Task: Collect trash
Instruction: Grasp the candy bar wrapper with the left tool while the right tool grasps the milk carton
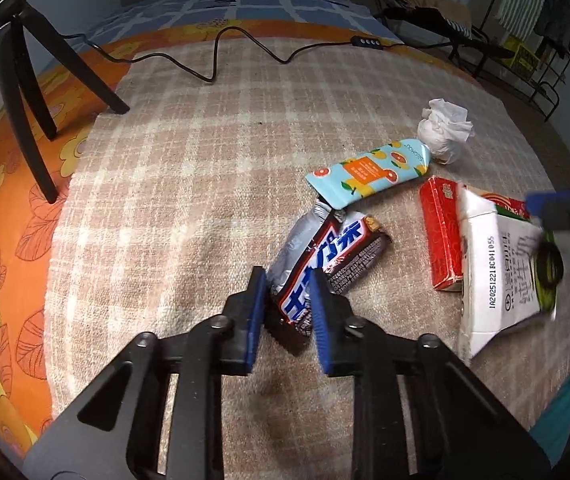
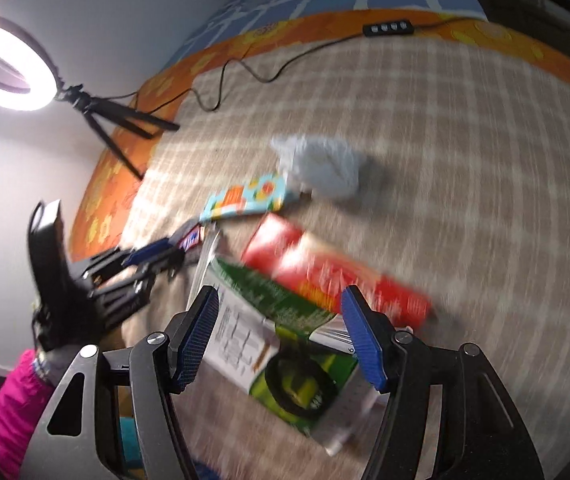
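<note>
A beige-and-cream checked woven blanket (image 1: 189, 184) with a nubbly weave covers the bed, over an orange sheet printed with yellow flowers (image 1: 1, 208). On it, the largest piece of trash is a flattened white-and-green milk carton (image 1: 501, 280) of glossy card with a printed date code, lying at the right; the right gripper (image 2: 281, 336) stands over it with its blue ribbed pads spread to either side, not pressing, though that view is blurred. Just beside the carton lies a red rectangular cardboard box (image 1: 441, 236). Above it sits a flat light-blue tube printed with orange citrus slices (image 1: 369, 172), its far end touching a crumpled white tissue wad (image 1: 445, 128). Nearest is a brown-and-blue crinkly foil candy-bar wrapper (image 1: 325, 264), silver inside and torn open, its near end clenched between the blue pads of the left gripper (image 1: 285, 280). A black tripod (image 1: 25, 80) stands at the far left.
</note>
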